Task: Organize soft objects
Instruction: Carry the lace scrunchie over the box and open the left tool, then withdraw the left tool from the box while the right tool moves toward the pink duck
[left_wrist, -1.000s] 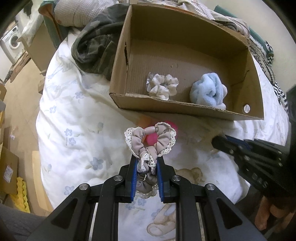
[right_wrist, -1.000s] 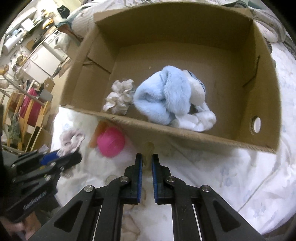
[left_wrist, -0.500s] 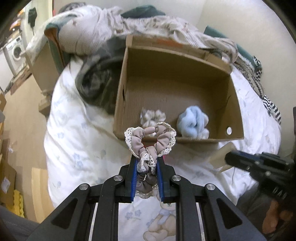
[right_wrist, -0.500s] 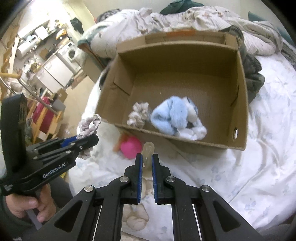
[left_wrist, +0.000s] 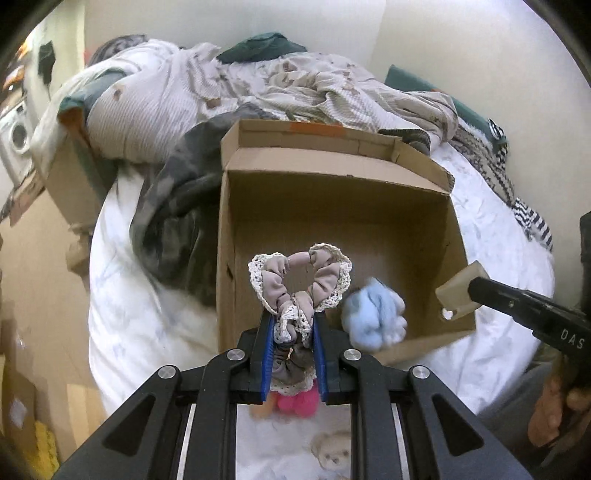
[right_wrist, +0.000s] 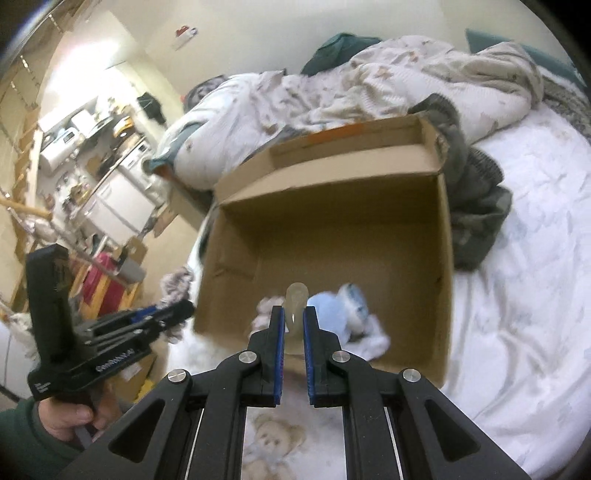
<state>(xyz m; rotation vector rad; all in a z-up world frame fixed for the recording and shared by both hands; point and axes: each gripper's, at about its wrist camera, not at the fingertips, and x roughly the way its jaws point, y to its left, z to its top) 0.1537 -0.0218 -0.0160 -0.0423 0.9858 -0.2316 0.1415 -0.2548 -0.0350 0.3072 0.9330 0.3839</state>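
Note:
My left gripper (left_wrist: 293, 325) is shut on a beige lace-edged scrunchie (left_wrist: 299, 280) and holds it high above the near wall of the open cardboard box (left_wrist: 332, 206). My right gripper (right_wrist: 294, 319) is shut on a small pale beige soft piece (right_wrist: 295, 299), also above the box's near side; it shows in the left wrist view (left_wrist: 460, 291). A light blue plush toy (left_wrist: 373, 314) lies in the box, with a grey scrunchie (right_wrist: 264, 306) beside it. A pink ball (left_wrist: 297, 402) lies on the bed before the box.
The box sits on a white floral bed sheet (right_wrist: 517, 295). Rumpled blankets (left_wrist: 258, 85) and a dark grey garment (left_wrist: 173, 206) lie behind and left of the box. Floor and furniture lie off the bed's left edge (right_wrist: 92, 184).
Both grippers have risen well above the bed, so the box looks smaller and farther. The left still holds the scrunchie. The right has lifted the pale piece off the bed.

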